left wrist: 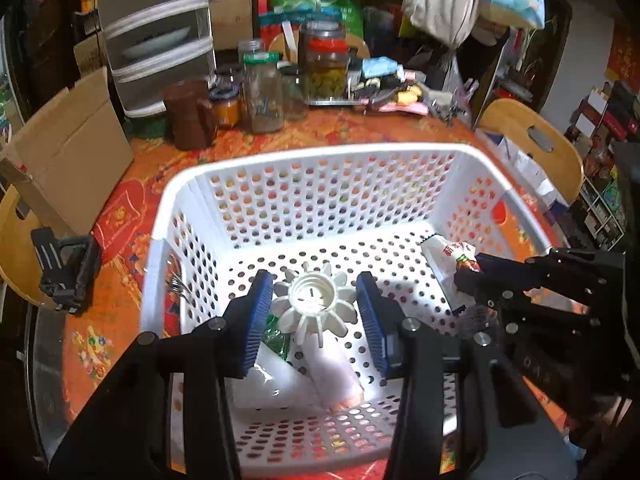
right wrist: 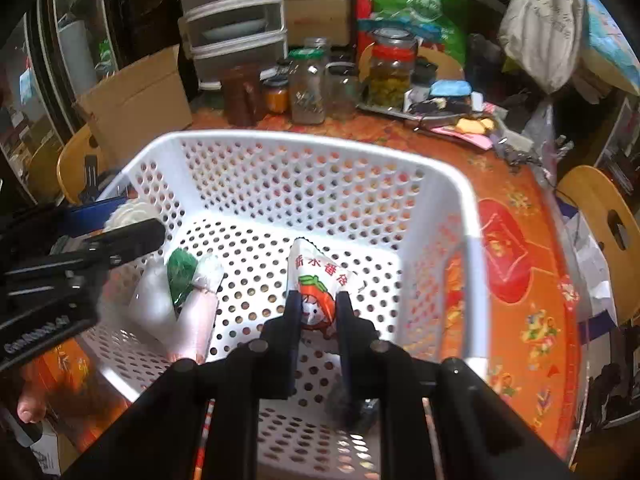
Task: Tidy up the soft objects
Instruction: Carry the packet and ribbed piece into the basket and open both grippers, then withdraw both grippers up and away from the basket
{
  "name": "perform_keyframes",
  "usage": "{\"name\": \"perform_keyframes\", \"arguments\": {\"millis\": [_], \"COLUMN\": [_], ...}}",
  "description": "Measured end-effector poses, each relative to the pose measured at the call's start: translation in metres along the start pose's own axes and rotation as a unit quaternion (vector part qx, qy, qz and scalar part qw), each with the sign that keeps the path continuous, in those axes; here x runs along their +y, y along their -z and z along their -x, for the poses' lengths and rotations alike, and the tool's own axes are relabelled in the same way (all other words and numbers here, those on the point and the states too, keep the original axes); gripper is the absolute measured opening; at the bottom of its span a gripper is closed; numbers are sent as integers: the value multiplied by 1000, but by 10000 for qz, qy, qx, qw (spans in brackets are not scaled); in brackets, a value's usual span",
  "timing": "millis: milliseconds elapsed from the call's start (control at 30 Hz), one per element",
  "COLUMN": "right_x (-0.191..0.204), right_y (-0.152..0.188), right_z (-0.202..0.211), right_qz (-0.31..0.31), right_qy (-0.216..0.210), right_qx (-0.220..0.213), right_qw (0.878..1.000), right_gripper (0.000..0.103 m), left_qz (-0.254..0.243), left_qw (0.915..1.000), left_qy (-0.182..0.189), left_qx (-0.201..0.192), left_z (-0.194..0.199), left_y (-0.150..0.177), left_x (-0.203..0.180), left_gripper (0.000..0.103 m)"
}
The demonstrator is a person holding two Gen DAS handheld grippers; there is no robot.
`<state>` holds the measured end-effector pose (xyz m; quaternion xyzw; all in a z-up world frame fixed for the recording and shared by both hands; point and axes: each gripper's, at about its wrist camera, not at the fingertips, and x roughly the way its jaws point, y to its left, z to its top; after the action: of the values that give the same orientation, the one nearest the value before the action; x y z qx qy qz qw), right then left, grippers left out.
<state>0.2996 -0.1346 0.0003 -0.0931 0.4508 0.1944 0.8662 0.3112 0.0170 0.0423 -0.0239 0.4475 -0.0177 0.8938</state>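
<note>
- The right gripper (right wrist: pixel 318 312) pinches the tomato-print snack packet (right wrist: pixel 320 280) low inside the white perforated basket (right wrist: pixel 304 140); to finish well, I would lower until the packet lies flat, then part the fingers slowly.
- The left gripper (left wrist: pixel 314 308) stands spread on either side of a white ribbed cap (left wrist: pixel 316 300), not touching it; white pouches (left wrist: pixel 280 380) lie beneath.
- The basket sits on an orange patterned tablecloth (right wrist: pixel 528 320).
- Beyond stand glass jars (left wrist: pixel 262 92), a cardboard box (left wrist: pixel 68 160) and wooden chairs (right wrist: pixel 604 232).
</note>
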Motion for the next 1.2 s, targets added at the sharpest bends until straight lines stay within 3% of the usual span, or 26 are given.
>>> {"name": "perform_keyframes", "arguments": {"millis": [267, 367, 400, 500, 567, 867, 967, 1200], "right_x": [6, 3, 2, -2, -4, -8, -9, 2], "right_y": [2, 2, 2, 5, 7, 18, 25, 45], "right_z": [-13, -9, -9, -2, 6, 44, 59, 95], "right_qz": [59, 46, 37, -7, -57, -86, -134, -144], "right_qy": [-37, -148, -189, -209, -222, -83, -106, -31], "right_qx": [55, -65, -90, -226, -357, -733, -865, -1230], "right_qw": [10000, 9999, 9998, 9995, 9991, 9972, 9961, 9923], "right_gripper": [21, 35, 35, 47, 71, 93, 101, 102], "left_qz": [-16, 69, 66, -18, -12, -160, -160, -253], "left_qw": [9999, 9998, 9998, 9999, 9997, 9984, 9976, 9950], "left_qy": [33, 130, 138, 159, 190, 154, 107, 17], "left_qx": [148, 135, 95, -38, -133, -529, -664, -964], "left_z": [-23, -23, -21, -15, -8, 36, 55, 104], "left_y": [9, 11, 11, 13, 14, 24, 30, 61], "left_x": [5, 8, 9, 8, 9, 10, 13, 14], "left_gripper": [41, 42, 43, 63, 81, 103, 103, 103]}}
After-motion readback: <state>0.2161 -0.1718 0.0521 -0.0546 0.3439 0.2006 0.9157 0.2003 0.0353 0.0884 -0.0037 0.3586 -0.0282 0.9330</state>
